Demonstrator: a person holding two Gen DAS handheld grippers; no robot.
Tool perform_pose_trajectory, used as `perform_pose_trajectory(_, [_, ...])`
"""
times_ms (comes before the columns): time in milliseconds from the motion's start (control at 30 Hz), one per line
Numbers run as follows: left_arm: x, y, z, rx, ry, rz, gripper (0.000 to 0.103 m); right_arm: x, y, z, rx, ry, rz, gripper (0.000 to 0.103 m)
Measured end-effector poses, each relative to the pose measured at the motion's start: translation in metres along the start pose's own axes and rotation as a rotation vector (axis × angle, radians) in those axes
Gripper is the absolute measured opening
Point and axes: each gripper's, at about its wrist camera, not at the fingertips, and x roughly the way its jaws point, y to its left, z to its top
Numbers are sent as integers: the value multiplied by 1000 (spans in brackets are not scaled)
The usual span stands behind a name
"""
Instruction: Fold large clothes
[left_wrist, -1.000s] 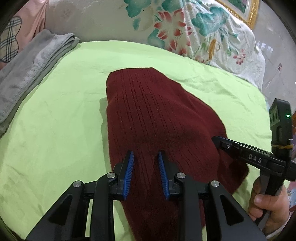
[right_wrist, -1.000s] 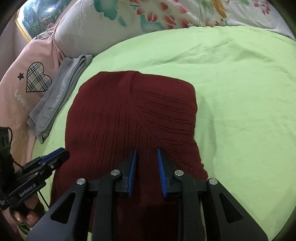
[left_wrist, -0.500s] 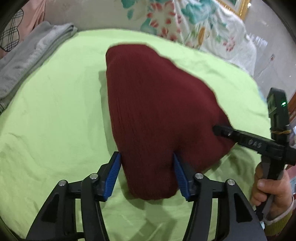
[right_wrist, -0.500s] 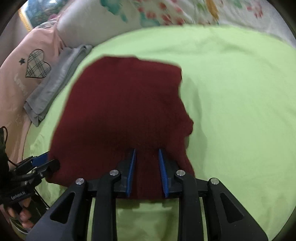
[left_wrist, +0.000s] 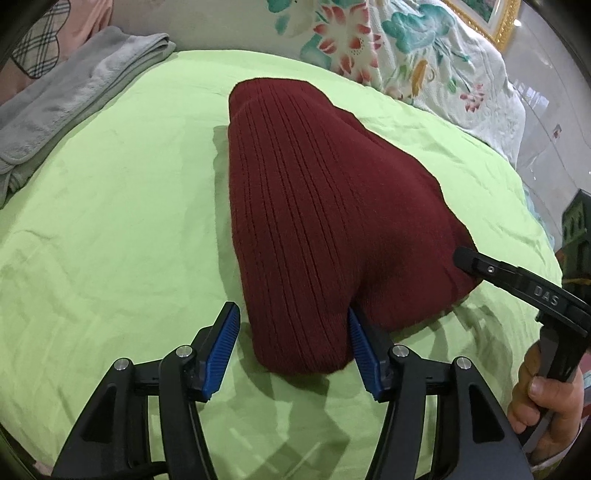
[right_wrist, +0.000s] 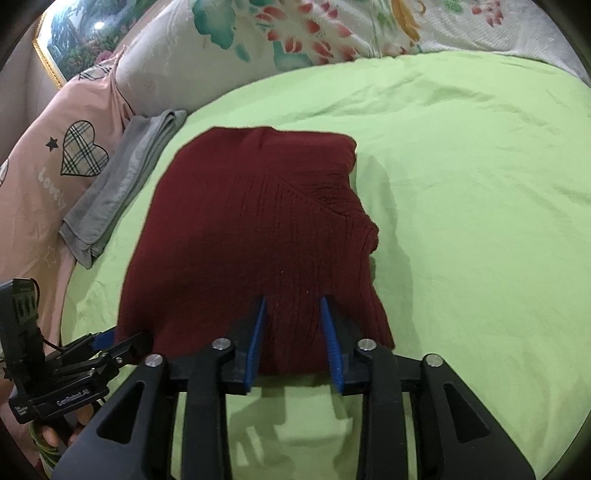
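The folded maroon sweater (left_wrist: 325, 221) lies on the green bed sheet (left_wrist: 110, 229), its near edge at both tools. The left hand-held gripper (left_wrist: 291, 347) stands apart, pads straddling the near-left corner. The right hand-held gripper (right_wrist: 291, 343) has just been opening, the hem between its pads, not pressed. Bare sheet stretches right; folded grey cloth (right_wrist: 118, 188) lies far left.

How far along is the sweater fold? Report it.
Done: the maroon sweater lies folded compact on the green sheet. In hand: the left claw and right claw straddle its near edge; their jaws have just been opening, apparently letting go. Left: probably only backing the claws away.
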Motion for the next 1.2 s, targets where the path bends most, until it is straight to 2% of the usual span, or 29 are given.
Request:
perform_pose_trajectory(133, [-10, -4, 0, -11, -10, 15, 62, -15, 4, -5, -8, -26, 11, 40])
perform_pose_trajectory(200, [-17, -6, -1, -10, -19, 33, 64, -24, 5, -9, -10, -38, 15, 46])
perform_pose_trajectory(267, [-25, -8, -5, -4, -31, 68, 69, -33, 6, -14, -12, -49, 21, 51])
perform_pose_trajectory(333, [-32, -9, -10, -5, -38, 102, 81, -40, 6, -20, -15, -54, 29, 55])
perform_pose_trajectory(367, [-36, -9, -12, -9, -43, 119, 82, -43, 6, -23, -18, -54, 28, 58])
perform_pose_trajectory(667, [-55, -8, -35, 16, -71, 220, 82, -50, 3, -55, -30, -26, 20, 66])
perform_pose_trajectory(867, [-55, -2, -48, 10, -50, 227, 82, -57, 2, -62, -40, -26, 13, 73])
perform_pose_trajectory(1200, [-46, 11, -84, 2, 8, 268, 82, -58, -5, -83, -46, 3, 2, 75])
